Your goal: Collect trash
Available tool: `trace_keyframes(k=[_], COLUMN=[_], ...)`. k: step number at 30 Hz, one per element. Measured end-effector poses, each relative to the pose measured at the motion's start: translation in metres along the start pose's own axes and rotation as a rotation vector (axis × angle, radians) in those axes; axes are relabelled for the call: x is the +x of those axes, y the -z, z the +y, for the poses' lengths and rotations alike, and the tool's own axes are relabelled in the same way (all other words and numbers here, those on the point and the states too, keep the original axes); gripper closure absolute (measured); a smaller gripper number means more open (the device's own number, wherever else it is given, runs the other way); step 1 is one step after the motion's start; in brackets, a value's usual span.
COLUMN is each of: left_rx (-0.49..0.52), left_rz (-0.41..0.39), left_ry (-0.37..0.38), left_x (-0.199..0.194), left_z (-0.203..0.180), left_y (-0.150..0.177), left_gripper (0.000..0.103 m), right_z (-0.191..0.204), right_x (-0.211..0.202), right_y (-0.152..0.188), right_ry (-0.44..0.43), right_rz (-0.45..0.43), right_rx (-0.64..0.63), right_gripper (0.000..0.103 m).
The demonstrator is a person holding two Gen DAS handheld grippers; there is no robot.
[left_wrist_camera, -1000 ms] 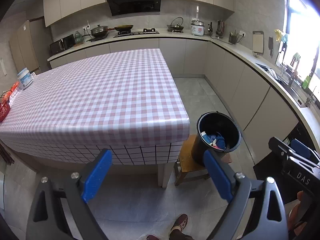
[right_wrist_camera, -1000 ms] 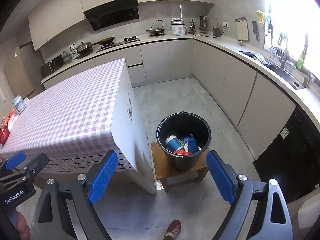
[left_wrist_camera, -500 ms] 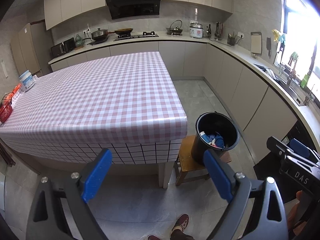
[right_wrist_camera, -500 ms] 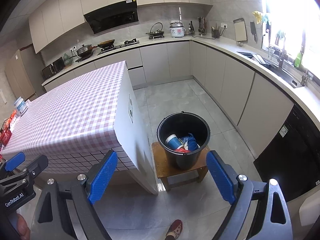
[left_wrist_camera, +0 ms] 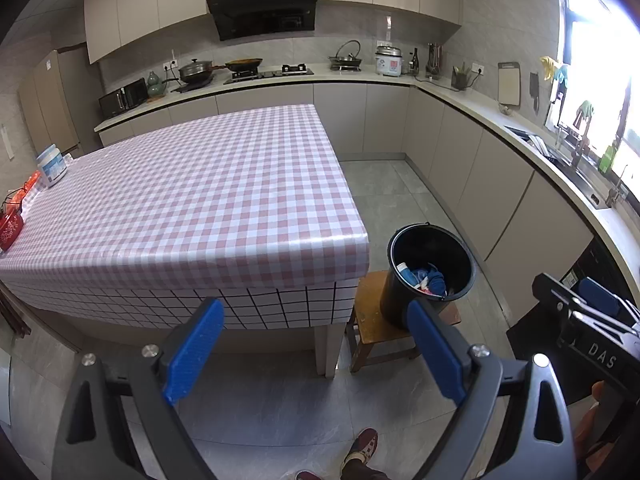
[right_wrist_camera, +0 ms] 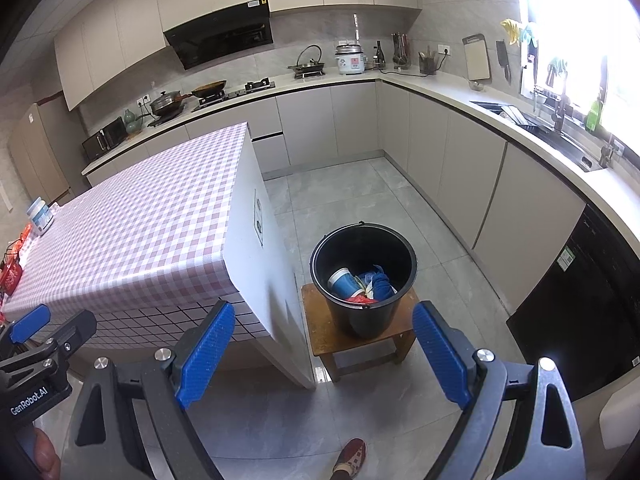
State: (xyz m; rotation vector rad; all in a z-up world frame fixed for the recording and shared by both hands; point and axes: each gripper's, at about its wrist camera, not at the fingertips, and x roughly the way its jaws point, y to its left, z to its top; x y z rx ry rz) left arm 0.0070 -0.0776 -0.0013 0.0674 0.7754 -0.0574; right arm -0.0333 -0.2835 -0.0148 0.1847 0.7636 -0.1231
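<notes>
A black bucket (right_wrist_camera: 363, 280) stands on a low wooden stool (right_wrist_camera: 320, 340) beside the table's corner, and it shows in the left wrist view too as the bucket (left_wrist_camera: 432, 268). Inside lie a blue-and-white cup (right_wrist_camera: 343, 282), blue crumpled wrapping (right_wrist_camera: 380, 280) and a red scrap. My right gripper (right_wrist_camera: 320, 344) hangs open in front of the bucket, nothing between its blue pads. My left gripper (left_wrist_camera: 316, 344) is also open and empty, held before the table's near edge. The table with the pink checked cloth (left_wrist_camera: 192, 200) carries no trash in its middle.
A white tub (left_wrist_camera: 51, 167) and red packets (left_wrist_camera: 10, 228) sit at the table's far left edge. Counters and cabinets run along the back and right walls, with a sink (right_wrist_camera: 560, 136) under the window. A person's shoe (right_wrist_camera: 350, 454) stands on the grey tiled floor.
Both views have tilted slightly, so the table and bucket sit a little lower in frame. Both grippers stay open and empty.
</notes>
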Motion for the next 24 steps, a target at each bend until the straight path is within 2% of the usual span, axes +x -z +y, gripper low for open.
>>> trace_keyframes(k=[14,18,21,24], left_rx=[0.003,0.008,0.014,0.03], left_rz=[0.01,0.002,-0.05,-0.043], left_ry=[0.016,0.055,0.088,0.104], left_x=[0.005,0.008,0.004,0.003], left_z=[0.005,0.008,0.009,0.007], left_y=[-0.004,-0.006,-0.007,-0.011], left_gripper=[0.009,0.009,0.009,0.009], right_z=[0.006,0.009,0.01,0.014], right_x=[0.007,0.007,0.007,0.007], right_y=[0.0,0.0,-0.001,-0.001], right_ry=[0.005,0.01,0.014,0.023], right_rz=[0.01,0.01,0.007,0.005], right_rx=[0.0,0.0,-0.001,-0.003], right_gripper=[0.011,0.011,0.011,0.011])
